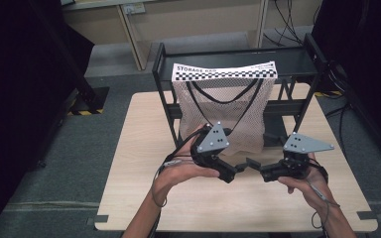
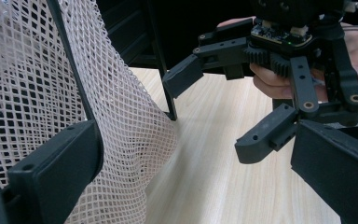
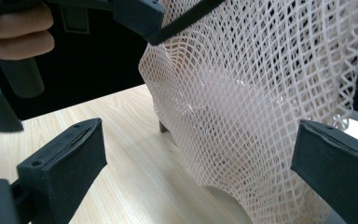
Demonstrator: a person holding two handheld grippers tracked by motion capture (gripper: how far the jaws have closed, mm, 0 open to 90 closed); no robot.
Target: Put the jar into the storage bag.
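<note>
A white mesh bag (image 1: 218,109) labelled "STORAGE BAG" hangs by black straps from a black rack (image 1: 238,54) on the wooden table (image 1: 144,139). It looks limp, and I cannot make out anything inside. My left gripper (image 1: 234,171) and right gripper (image 1: 258,168) are both open, low in front of the bag, with their jaws pointing at each other. In the left gripper view the bag (image 2: 28,93) hangs by the left jaw of the left gripper (image 2: 191,172), with the right gripper (image 2: 221,109) facing it. In the right gripper view the bag (image 3: 261,93) hangs between the wide jaws of the right gripper (image 3: 198,161).
The rack's legs (image 2: 168,93) stand on the table just behind the bag. Bare tabletop (image 1: 228,208) lies in front of both hands. Grey floor, a pale cabinet (image 1: 188,20) and cables (image 1: 287,20) lie beyond the table.
</note>
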